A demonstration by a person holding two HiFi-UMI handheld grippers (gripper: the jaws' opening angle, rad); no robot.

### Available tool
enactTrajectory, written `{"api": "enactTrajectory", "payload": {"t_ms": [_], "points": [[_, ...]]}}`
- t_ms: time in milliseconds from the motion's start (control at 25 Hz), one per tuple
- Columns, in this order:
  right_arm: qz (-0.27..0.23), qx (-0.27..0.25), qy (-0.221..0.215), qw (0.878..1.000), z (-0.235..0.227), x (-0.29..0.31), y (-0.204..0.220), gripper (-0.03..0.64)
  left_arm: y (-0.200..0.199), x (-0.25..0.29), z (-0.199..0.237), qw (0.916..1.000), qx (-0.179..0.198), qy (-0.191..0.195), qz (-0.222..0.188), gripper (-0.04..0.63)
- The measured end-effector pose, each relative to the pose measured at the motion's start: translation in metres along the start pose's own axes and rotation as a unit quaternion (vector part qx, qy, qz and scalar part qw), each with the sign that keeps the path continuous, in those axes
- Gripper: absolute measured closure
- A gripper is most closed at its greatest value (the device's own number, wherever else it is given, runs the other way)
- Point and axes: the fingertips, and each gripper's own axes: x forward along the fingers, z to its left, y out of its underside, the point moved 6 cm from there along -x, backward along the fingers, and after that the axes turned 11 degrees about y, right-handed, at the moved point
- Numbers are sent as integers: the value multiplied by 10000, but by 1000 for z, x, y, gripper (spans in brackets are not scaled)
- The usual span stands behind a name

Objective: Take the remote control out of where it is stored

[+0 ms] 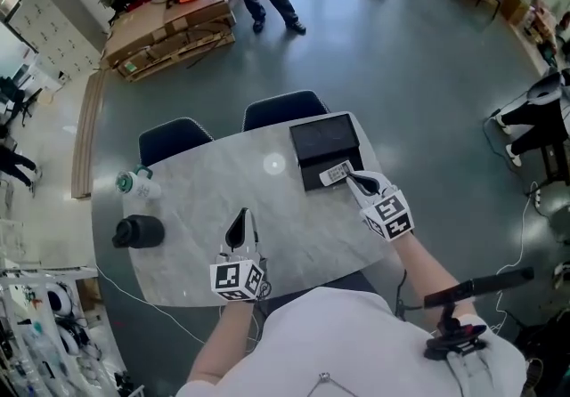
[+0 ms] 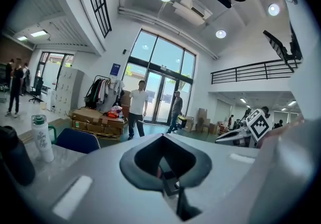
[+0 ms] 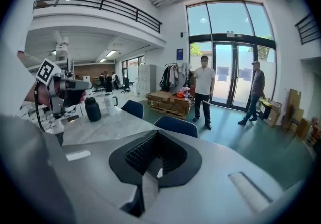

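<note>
In the head view a grey-white remote control [image 1: 335,174] lies on the lower half of an open black case [image 1: 325,139] at the table's far right. The tip of my right gripper [image 1: 352,177] is at the remote's right end; whether it touches is unclear. Its jaws look shut and empty in the right gripper view [image 3: 150,168], where the remote is hidden. My left gripper [image 1: 238,224] rests near the table's front edge, well left of the case. Its jaws are shut with nothing between them [image 2: 168,175].
A dark bottle [image 1: 138,230] and a white-green bottle [image 1: 136,183] stand at the marble table's [image 1: 223,190] left end. Two blue chairs [image 1: 283,108] are tucked in on the far side. People stand beyond, by a pallet of cardboard [image 1: 169,26].
</note>
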Motion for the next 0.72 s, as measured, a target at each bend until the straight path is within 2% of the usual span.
{"api": "enactTrajectory", "payload": {"t_ms": [160,320,440,640,720], "points": [[397,-632,-375,9965,-16,43,26,589,21,16,10,9994,-103,-254,192,594],[962,-1538,-739,9806,-33,86,54,589,31,26,11,9981,-230,-513,262,594],[1347,-2247,-1133,9584,-43,119,80,589,39,33,5,9969,-299,-666,278,594],[1921,-3251,-1735,9096,-51,164,117,587,54,35,4,9935,-497,-941,403,594],[2095,-3520,-1957,8910,-52,178,127,552,59,36,8,9922,-542,-1030,444,594]]}}
